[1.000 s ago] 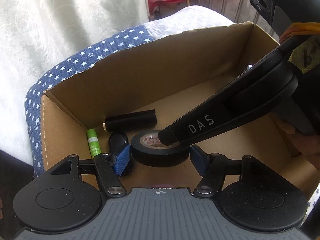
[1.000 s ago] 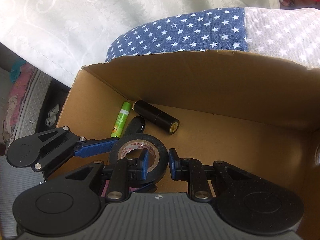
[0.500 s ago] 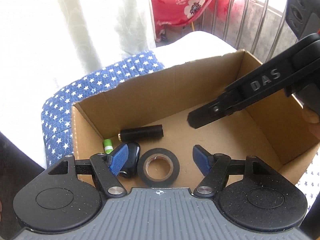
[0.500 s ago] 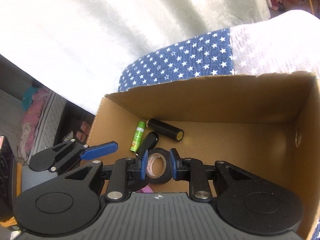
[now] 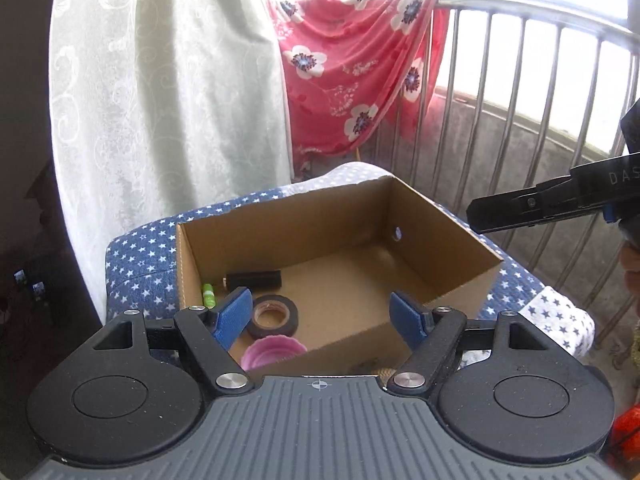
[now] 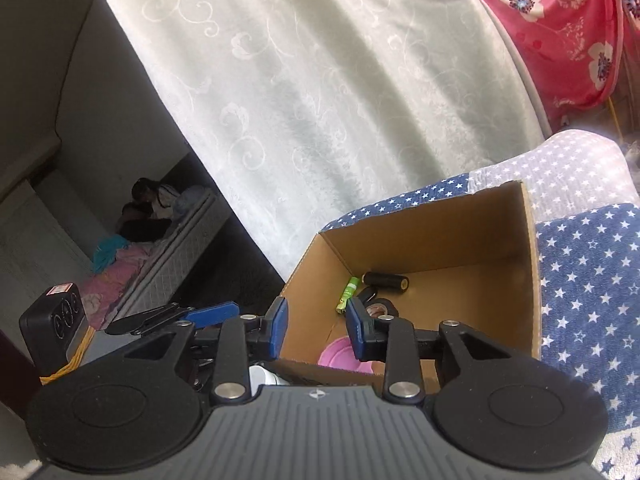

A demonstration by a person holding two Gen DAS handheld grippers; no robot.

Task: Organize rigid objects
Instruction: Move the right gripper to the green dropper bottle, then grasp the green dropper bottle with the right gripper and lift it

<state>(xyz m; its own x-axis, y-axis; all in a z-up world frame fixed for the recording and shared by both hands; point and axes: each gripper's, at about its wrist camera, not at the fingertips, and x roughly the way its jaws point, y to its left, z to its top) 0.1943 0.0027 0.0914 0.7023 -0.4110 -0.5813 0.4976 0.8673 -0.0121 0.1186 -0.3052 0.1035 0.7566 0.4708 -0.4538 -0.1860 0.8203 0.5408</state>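
Left wrist | both hand-held gripper jaws opening, empty | tape roll (image 5: pixel 273 317) in cardboard box (image 5: pixel 440 216)

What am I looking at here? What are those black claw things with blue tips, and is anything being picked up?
Each picture comes from a camera mounted on a hand-held gripper, looking along its two fingers. A person holds one in each hand. In the left view, the left gripper is empty, its jaws opening above a cardboard box on a star-patterned cushion. Inside lie a black tape roll, a black cylinder, a green tube and a pink lid. The right gripper is also opening, holding nothing.
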